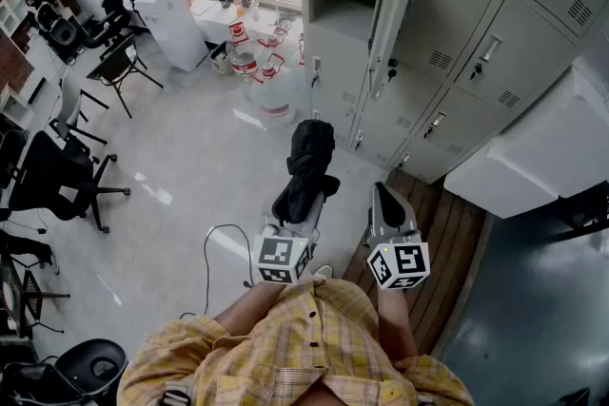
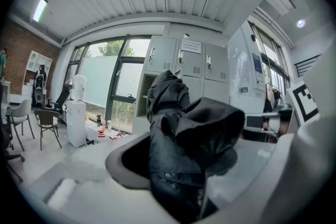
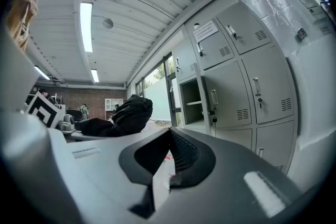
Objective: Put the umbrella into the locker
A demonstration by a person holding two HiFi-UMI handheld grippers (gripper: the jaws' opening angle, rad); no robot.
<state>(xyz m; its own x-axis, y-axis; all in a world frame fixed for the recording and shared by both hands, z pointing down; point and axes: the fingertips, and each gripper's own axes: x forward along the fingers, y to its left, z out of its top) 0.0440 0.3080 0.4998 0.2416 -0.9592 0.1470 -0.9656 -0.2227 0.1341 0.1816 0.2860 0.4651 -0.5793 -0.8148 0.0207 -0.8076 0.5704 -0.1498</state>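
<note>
Head view: black folded fabric umbrella (image 1: 309, 152), bunched and soft, carried clear of the pale grey floor (image 1: 190, 166) in the left gripper (image 1: 303, 200), whose jaws are clamped on its lower part, leaving the loose top free to go into the opening first; right gripper (image 1: 388, 204) just beside it, carrying nothing, apparently kept free to steady the swung-out grey metal locker door (image 1: 392, 9); open grey metal locker compartment (image 1: 344, 5) ahead and well apart from the umbrella, its door already open, so the task stands at the carry, with insertion not yet done; wearer's yellow checked shirt (image 1: 304, 338) at the bottom edge. Left gripper view: jaws spread wide because the bundle is bulky, both closed against the umbrella (image 2: 178, 134), which fills the gap and points at the locker compartment (image 2: 140, 105) beyond; the cloth sags to one side, so a snag on the door edge is a fair risk. Right gripper view: jaws brought together with nothing between them, the umbrella (image 3: 131, 113) off to the left, the locker compartment (image 3: 191, 99) and its door (image 3: 231, 97) directly ahead
</note>
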